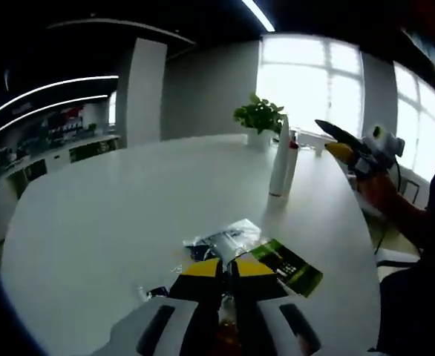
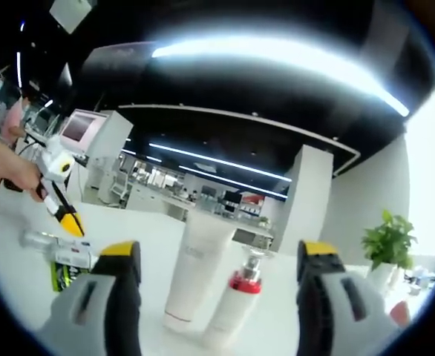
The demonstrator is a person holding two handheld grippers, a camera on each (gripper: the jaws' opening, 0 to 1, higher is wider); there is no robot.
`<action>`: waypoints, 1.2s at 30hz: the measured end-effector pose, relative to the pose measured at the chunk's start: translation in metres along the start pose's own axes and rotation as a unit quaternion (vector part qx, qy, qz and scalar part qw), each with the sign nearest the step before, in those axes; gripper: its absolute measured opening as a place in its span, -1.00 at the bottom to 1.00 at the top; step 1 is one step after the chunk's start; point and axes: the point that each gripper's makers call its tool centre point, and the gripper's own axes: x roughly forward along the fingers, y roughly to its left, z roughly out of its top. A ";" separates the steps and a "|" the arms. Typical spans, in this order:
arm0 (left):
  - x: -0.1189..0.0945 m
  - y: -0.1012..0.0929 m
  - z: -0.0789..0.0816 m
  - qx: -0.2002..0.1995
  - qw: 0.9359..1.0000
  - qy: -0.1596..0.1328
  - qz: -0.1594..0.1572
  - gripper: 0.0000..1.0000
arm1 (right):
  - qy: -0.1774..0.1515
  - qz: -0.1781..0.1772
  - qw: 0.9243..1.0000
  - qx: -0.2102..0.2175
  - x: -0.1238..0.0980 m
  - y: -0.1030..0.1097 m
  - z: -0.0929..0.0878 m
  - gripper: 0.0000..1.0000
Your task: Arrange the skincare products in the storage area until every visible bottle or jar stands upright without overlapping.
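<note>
Bright daylight pours in from the big windows [image 1: 321, 81] far ahead of the left hand-held gripper [image 1: 226, 268]. The glass is washed out white. The white bench [image 1: 128, 215] shines softly. In the right gripper view, long ceiling lights [image 2: 277, 52] glare and smear. Both views bend at the edges and look a little blurry.

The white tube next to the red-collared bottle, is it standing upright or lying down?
Upright. In the right gripper view the white tube rises from its base on the table, beside the red-collared bottle, also standing.
</note>
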 end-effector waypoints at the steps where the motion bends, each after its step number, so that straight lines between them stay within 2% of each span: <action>1: 0.001 0.000 -0.001 0.001 1.000 0.002 0.001 -0.95 | 0.000 0.000 1.000 0.001 0.000 0.000 -0.001 0.75; 10: 0.009 -0.003 -0.004 0.021 0.999 0.026 0.001 -1.00 | -0.003 0.005 1.000 0.011 0.003 0.000 -0.001 0.72; 14: 0.015 -0.003 -0.011 0.049 0.997 0.064 0.009 -1.00 | -0.009 0.008 1.000 0.010 0.004 0.001 0.003 0.70; 20: 0.019 -0.009 -0.022 0.108 0.986 0.122 0.018 -1.00 | -0.015 0.011 0.999 0.026 0.003 -0.001 0.008 0.67; 23: 0.020 -0.011 -0.027 0.115 0.984 0.139 0.014 -1.00 | -0.017 0.011 1.000 0.024 0.004 -0.002 0.009 0.66; 32: 0.022 -0.025 -0.037 0.111 0.981 0.161 -0.009 -1.00 | -0.012 0.017 1.000 0.023 0.006 0.001 0.006 0.65; 36: 0.023 -0.027 -0.037 0.112 0.981 0.160 -0.012 -0.99 | -0.011 0.018 0.999 0.023 0.005 0.002 0.005 0.65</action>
